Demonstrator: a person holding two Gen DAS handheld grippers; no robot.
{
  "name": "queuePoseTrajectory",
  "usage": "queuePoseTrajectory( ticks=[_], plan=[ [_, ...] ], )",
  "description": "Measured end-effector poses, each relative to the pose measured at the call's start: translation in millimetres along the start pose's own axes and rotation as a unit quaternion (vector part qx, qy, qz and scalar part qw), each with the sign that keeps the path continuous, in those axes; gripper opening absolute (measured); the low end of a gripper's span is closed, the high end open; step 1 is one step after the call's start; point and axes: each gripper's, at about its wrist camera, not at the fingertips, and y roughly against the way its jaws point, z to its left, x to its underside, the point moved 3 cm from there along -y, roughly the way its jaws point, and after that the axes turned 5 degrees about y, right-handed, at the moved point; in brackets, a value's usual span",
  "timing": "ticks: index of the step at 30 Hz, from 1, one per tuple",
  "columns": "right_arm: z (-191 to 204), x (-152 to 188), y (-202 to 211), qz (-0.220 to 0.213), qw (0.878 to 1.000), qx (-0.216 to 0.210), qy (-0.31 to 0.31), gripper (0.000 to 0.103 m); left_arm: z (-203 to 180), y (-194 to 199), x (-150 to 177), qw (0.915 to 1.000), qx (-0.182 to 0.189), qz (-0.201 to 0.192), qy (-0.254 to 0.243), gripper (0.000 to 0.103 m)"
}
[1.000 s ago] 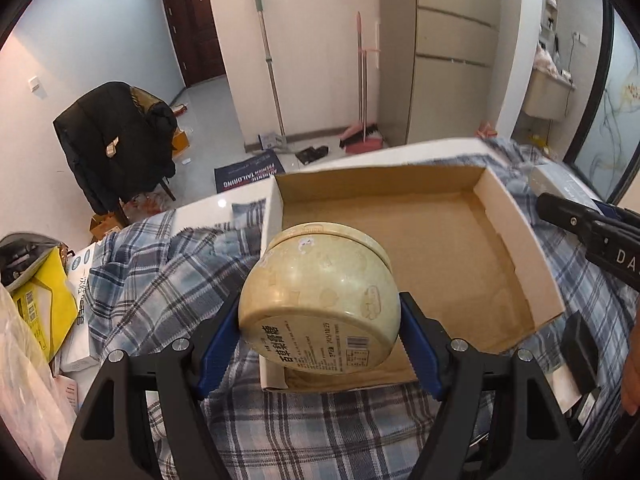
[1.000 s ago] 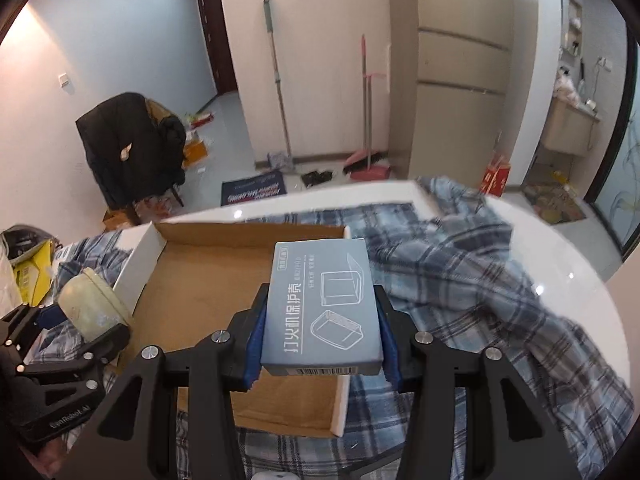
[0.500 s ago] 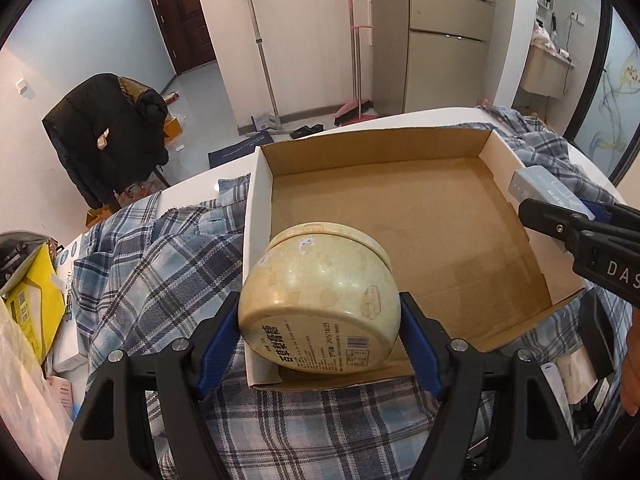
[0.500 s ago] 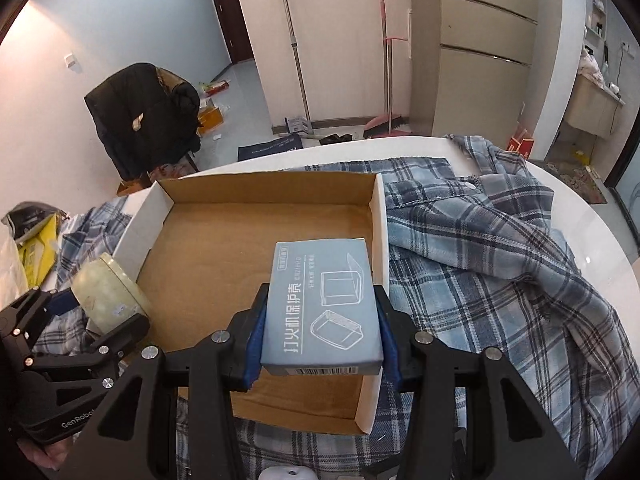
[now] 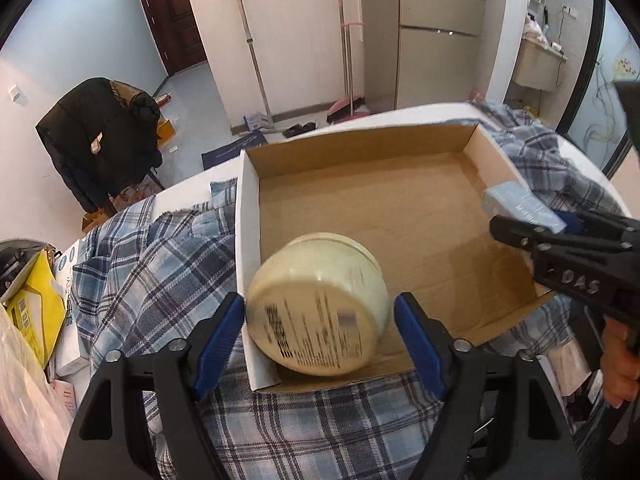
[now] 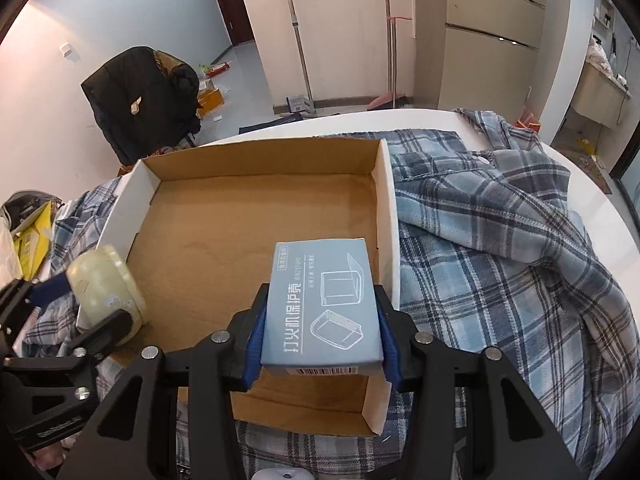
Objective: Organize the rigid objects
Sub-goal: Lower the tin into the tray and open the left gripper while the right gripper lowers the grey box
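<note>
- The left gripper (image 5: 320,320) has its jaws opening, blue pads standing just clear of the cream round tin (image 5: 320,304) that sits between them.
- The tin lies tilted in the near left corner of the open cardboard box (image 5: 400,200), against its left wall.
- The right gripper (image 6: 320,340) pinches a blue-grey carton (image 6: 324,304) by its sides, above the box's near right part.
- The box rests on a plaid shirt (image 6: 500,240) spread over the white table (image 6: 592,200).
</note>
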Motion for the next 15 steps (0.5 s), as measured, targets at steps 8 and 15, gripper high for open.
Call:
queuePoseTrajectory(
  ticks=[8,15],
  plan=[
    [-2,0,0,0.002,1.0,-0.004,0.001,0.046,16,22,-8,0.9984,0.009,-0.04,0.038,0.084],
    [0,1,-2,0.0,1.0,-0.003,0.006,0.046,37,10,-8,0.9972,-0.013,-0.009,0.073,0.086]
  ],
)
